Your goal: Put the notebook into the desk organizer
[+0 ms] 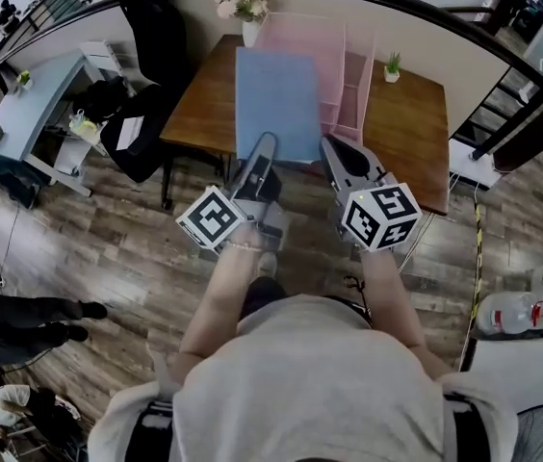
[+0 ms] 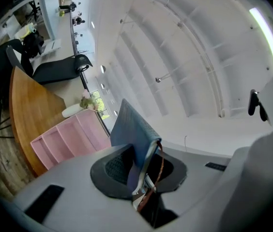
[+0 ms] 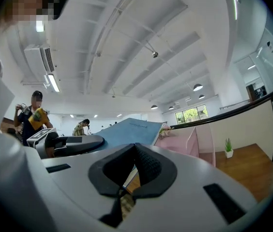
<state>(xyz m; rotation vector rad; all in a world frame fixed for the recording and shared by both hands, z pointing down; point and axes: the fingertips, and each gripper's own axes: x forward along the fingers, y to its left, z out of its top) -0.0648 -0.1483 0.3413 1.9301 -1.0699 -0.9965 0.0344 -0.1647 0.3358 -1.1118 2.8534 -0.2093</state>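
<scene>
Over the wooden desk (image 1: 204,104), the blue notebook (image 1: 276,104) is held in the air just before the pink organizer (image 1: 349,75), its near edge pinched by the left gripper (image 1: 265,147) and the right gripper (image 1: 335,150), so slotting it in is not yet done.

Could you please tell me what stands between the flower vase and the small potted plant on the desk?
The pink organizer stands between the vase and the plant, as the head view shows.
</scene>
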